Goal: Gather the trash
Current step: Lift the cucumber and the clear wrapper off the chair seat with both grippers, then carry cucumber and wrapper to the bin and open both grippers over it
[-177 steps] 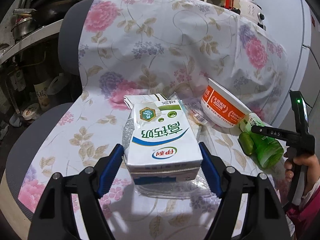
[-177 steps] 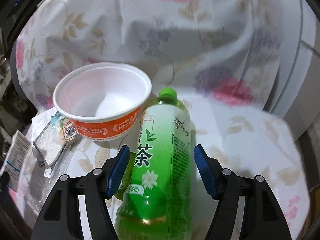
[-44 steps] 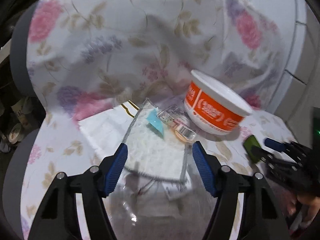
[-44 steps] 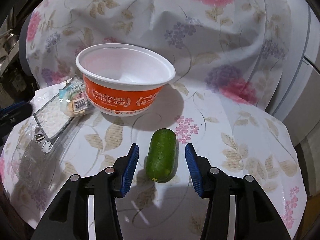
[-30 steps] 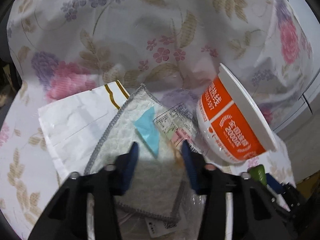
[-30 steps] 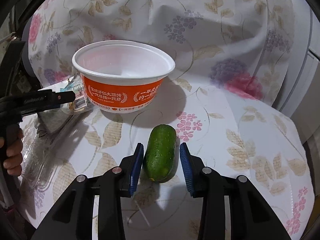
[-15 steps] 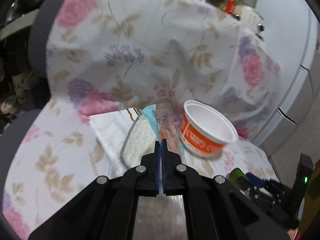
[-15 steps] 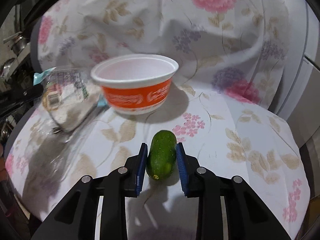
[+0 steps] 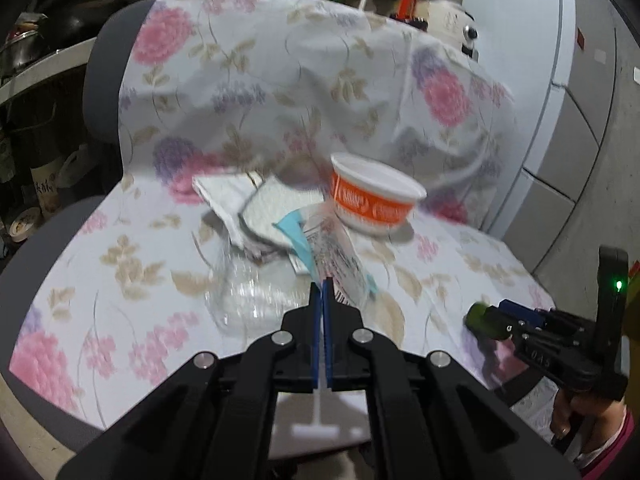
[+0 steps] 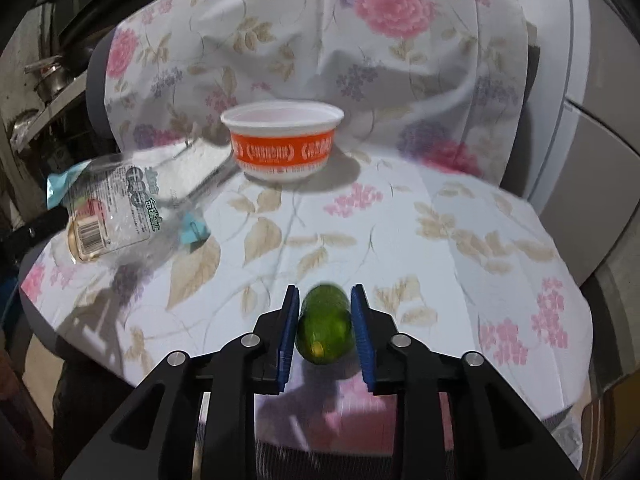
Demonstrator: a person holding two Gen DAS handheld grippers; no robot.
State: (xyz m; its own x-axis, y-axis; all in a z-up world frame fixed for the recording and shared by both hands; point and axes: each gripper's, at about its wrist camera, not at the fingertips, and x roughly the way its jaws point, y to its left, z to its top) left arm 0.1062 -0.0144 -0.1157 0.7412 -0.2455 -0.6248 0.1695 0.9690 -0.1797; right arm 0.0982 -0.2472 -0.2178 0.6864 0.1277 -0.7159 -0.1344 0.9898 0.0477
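Note:
My left gripper [image 9: 321,285] is shut on a clear plastic wrapper [image 9: 334,254] with a light blue edge and printed labels, lifted off the seat. In the right wrist view the same wrapper [image 10: 112,216] hangs at the left from a left gripper finger [image 10: 38,226]. My right gripper [image 10: 325,293] is shut on a small green cucumber [image 10: 325,328], held lengthwise between the blue pads above the seat's front. The left wrist view shows the right gripper [image 9: 498,314] and the cucumber [image 9: 478,317] at the right.
An empty orange and white paper bowl [image 10: 284,148] stands on the floral cloth [image 10: 400,220] covering a chair. Beside it lie a white paper bag [image 9: 224,192], a grey-edged cloth [image 9: 272,208] and a clear plastic tray [image 9: 248,300]. Shelves with pots [image 9: 24,48] stand left.
The left gripper shut on the wrapper and pulled it up and back from the pile. The right gripper shut on the cucumber and drew it back toward the seat's front edge.

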